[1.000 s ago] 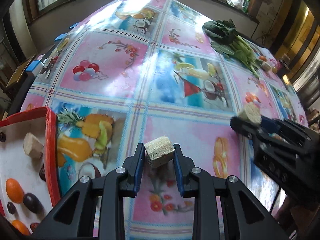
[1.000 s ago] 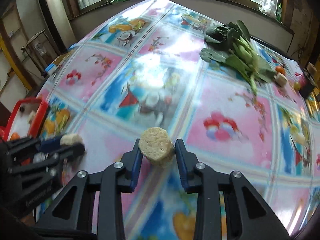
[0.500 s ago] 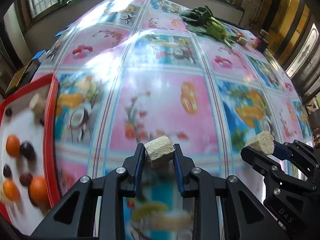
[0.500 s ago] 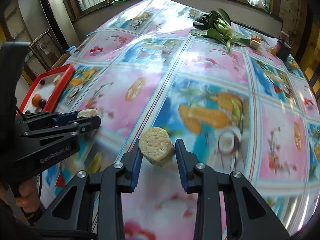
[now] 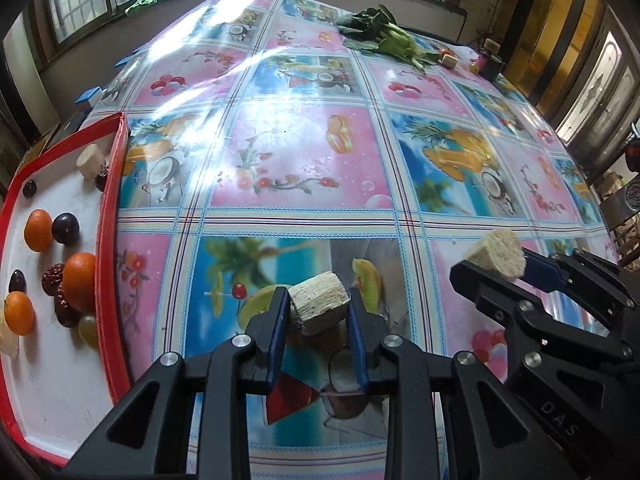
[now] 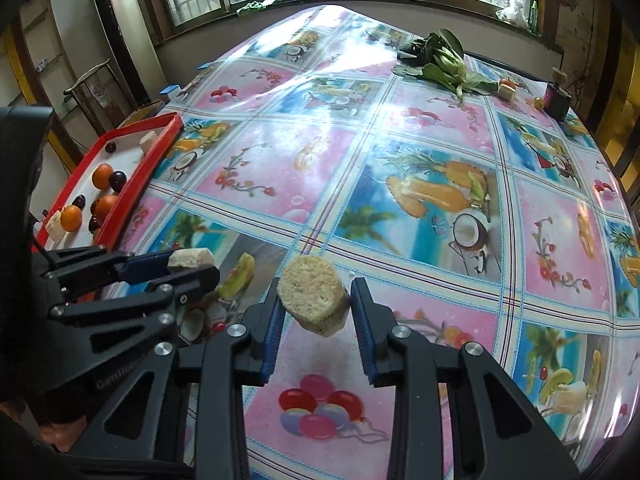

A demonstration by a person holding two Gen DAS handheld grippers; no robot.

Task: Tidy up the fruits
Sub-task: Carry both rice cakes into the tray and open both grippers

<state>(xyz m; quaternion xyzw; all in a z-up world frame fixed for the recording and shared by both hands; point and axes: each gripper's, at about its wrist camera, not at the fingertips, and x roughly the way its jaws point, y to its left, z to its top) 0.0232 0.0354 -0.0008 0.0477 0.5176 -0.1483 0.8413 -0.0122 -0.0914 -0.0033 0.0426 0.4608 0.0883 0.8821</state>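
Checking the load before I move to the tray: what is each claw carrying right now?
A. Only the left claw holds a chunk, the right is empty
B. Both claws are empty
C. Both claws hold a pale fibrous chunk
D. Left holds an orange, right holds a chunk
C: the left claw is shut on one pale fibrous chunk, and the right claw is shut on another chunk, both above the tablecloth.

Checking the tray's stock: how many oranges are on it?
3 oranges: one beside a dark fruit, one against the red tray's right rim, one nearest, at the frame's edge. More could be cut off there.
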